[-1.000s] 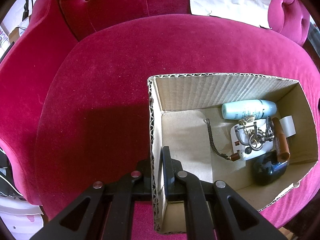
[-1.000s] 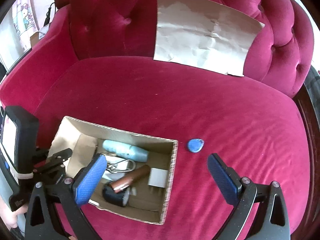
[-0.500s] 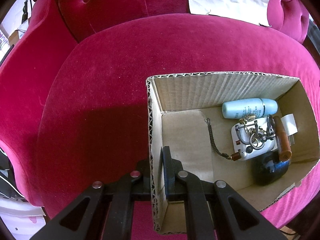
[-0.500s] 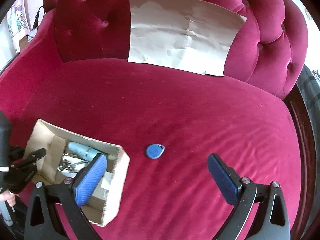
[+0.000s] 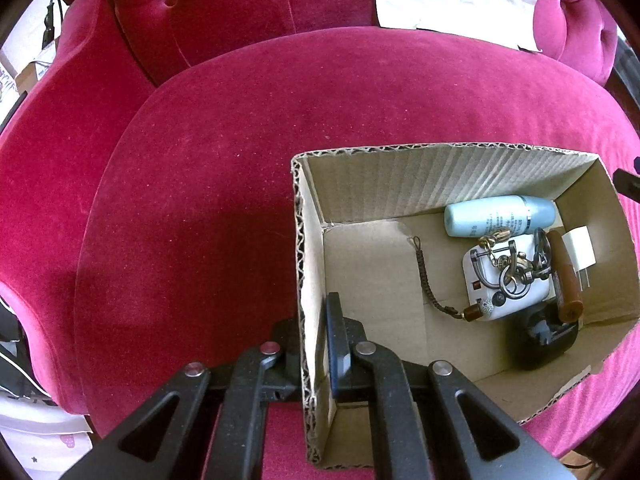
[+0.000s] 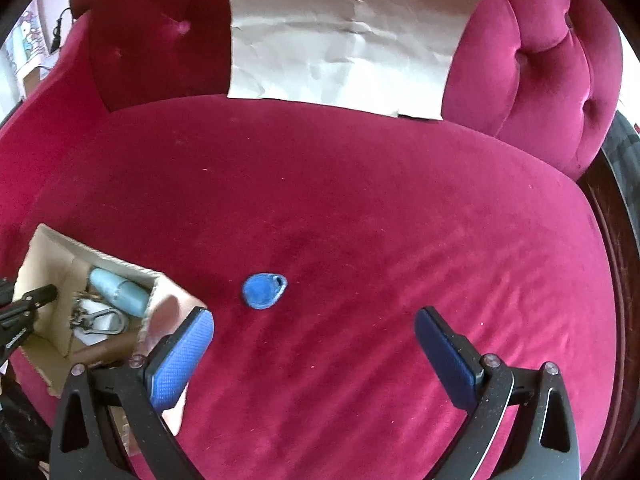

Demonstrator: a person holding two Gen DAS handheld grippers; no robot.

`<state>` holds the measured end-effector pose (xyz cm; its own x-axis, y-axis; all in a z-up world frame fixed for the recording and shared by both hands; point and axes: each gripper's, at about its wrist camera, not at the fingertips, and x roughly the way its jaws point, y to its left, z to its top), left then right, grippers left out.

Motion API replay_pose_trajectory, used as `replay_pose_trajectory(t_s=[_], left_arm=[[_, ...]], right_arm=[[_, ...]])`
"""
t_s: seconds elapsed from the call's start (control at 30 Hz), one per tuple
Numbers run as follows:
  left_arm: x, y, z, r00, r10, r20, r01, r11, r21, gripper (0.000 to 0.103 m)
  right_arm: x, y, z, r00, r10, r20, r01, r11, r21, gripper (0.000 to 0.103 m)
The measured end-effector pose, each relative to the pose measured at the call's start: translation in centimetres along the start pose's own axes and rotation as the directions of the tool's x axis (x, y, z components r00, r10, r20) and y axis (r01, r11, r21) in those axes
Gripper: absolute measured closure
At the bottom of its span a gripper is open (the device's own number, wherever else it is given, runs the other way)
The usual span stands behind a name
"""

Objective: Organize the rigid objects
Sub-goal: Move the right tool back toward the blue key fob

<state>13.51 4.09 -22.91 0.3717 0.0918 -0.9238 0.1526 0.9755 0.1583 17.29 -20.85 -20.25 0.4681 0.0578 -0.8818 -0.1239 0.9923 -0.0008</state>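
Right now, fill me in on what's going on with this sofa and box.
The left gripper is clamped on the wall of the open cardboard box on the crimson velvet sofa. The box already holds a pale blue bottle, keys and other small items. The right gripper hangs open near the blue teardrop key fob on the cushion.

Key fob point(image 6: 264, 290) on sofa seat point(image 6: 360, 220), just right of box point(image 6: 160, 296) w/ bottle point(image 6: 118, 290) inside.

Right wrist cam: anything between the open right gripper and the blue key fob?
Nothing. In the right wrist view, only bare red velvet cushion lies between the right gripper and the blue key fob.
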Motion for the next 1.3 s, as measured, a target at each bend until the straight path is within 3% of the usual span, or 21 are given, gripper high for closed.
replay_pose_trajectory(t_s=[0.77, 0.93, 1.3], left_arm=[[0.1, 0.0, 0.1, 1.000, 0.001, -0.001, -0.001, 1.000, 0.009, 0.096], [0.2, 0.0, 0.2, 1.000, 0.001, -0.005, -0.001, 1.000, 0.008, 0.096], [0.2, -0.1, 0.2, 1.000, 0.002, -0.004, -0.002, 1.000, 0.009, 0.096]], right_arm=[[5.2, -0.3, 0.9, 0.996, 0.089, -0.029, -0.091, 0.993, -0.079, 0.002], [5.6, 0.1, 1.1, 0.995, 0.095, -0.029, -0.097, 0.989, -0.110, 0.017], [5.9, 1.6, 0.7, 0.995, 0.091, -0.035, -0.096, 0.979, -0.182, 0.038]])
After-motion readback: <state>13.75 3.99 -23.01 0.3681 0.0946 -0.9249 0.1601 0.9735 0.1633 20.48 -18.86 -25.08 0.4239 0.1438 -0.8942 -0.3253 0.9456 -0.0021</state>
